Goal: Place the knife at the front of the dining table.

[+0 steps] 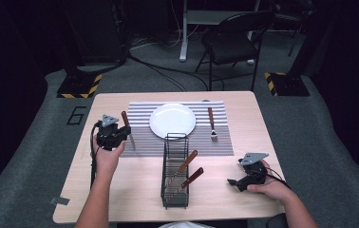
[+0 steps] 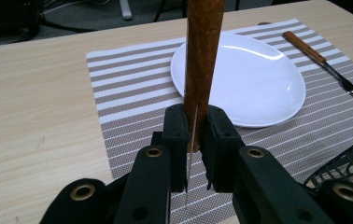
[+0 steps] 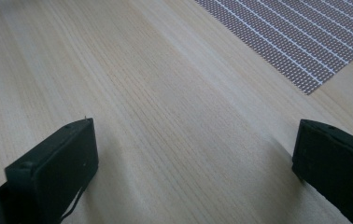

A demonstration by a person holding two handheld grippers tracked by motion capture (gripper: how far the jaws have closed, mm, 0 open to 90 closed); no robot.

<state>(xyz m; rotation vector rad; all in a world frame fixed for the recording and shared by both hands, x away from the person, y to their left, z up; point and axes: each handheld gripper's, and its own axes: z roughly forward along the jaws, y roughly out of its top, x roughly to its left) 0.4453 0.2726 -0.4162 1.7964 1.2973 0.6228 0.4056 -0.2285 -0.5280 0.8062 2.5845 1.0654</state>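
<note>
My left gripper [image 1: 120, 135] is shut on a knife [image 1: 126, 122] with a brown wooden handle [image 2: 203, 60], held over the left part of the striped placemat [image 1: 142, 142]. The thin blade [image 2: 191, 154] runs down between the jaws, and the handle points up and away. A white plate [image 1: 172, 120] sits in the middle of the mat, to the right of the knife. A wooden-handled fork [image 1: 212, 123] lies on the mat right of the plate. My right gripper [image 1: 232, 182] rests open on the bare table at the front right, nothing between its jaws [image 3: 188, 154].
A black wire cutlery basket [image 1: 174, 190] stands at the front middle of the table [image 1: 135, 185], with two wooden-handled utensils [image 1: 189, 171] leaning in it. Behind the table stand a black folding chair [image 1: 232, 40] and cables on the grey floor.
</note>
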